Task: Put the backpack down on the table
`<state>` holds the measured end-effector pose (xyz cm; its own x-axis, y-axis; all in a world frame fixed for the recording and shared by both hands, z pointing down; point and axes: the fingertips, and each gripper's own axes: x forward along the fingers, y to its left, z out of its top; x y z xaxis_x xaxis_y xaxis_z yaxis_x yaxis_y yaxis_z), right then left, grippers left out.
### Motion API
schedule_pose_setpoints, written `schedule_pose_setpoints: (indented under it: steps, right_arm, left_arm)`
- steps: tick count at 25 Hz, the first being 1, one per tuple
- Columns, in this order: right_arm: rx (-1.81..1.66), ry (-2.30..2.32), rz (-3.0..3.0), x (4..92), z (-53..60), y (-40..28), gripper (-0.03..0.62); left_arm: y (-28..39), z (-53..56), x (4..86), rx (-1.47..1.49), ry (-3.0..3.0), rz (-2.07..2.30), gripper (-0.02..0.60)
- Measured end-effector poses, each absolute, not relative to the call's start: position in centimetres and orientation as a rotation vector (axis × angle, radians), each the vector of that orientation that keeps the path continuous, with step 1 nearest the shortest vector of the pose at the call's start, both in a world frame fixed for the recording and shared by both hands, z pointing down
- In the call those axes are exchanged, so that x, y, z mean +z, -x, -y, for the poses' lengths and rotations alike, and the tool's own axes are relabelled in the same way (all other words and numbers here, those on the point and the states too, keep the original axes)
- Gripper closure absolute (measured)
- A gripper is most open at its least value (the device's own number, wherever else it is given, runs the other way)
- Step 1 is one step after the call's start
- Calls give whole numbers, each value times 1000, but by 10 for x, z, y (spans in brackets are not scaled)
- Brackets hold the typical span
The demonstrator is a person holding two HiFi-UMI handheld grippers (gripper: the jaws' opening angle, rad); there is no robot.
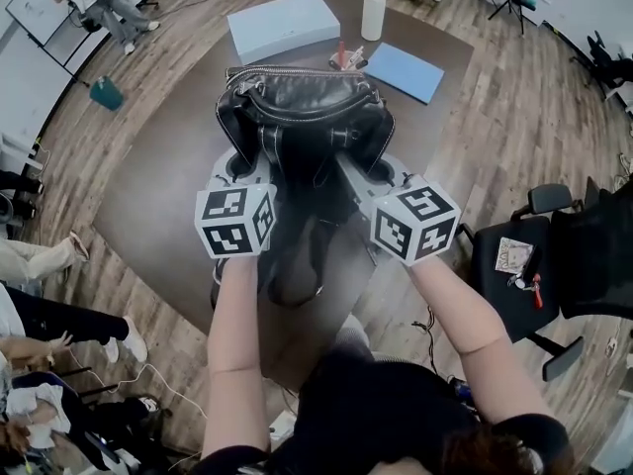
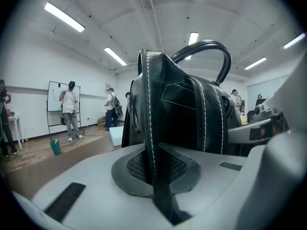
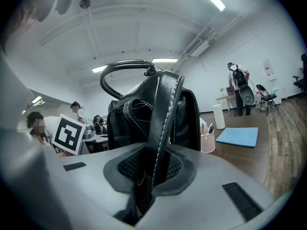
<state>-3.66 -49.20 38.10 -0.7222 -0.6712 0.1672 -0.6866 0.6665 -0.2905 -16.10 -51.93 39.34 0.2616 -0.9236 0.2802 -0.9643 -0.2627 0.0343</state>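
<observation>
**Holding the backpack by both straps over the tabletop**

Pinching hard, the left gripper (image 2: pixel 156 169) has its jaws pressed together on the left strap (image 2: pixel 152 128), a black band with white stitching that runs up between the pads. The right gripper (image 3: pixel 153 169) clamps the right strap (image 3: pixel 165 119) the same way, jaws nearly together.

Both bare forearms reach forward side by side. The grippers point away from the person, tipped slightly below level.

The black leather backpack (image 1: pixel 302 117) sits just ahead of both grippers, over the brown tabletop (image 1: pixel 158 176). It stands upright, with its arched top handle (image 2: pixel 211 51) uppermost and its strap side facing the person. Whether its base touches the tabletop cannot be told.
</observation>
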Motion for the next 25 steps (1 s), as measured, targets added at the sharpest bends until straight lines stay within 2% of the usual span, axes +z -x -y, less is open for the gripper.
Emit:
schedule_pose_setpoints:
  steps: [11, 25]
  right_arm:
    - [434, -1342, 2739, 393, 565, -3, 537]
    - [299, -1272, 2780, 407, 581, 3, 497]
  left_arm:
    - [123, 582, 406, 266, -2412, 1699, 543]
    - [132, 608, 437, 199, -2409, 1663, 538]
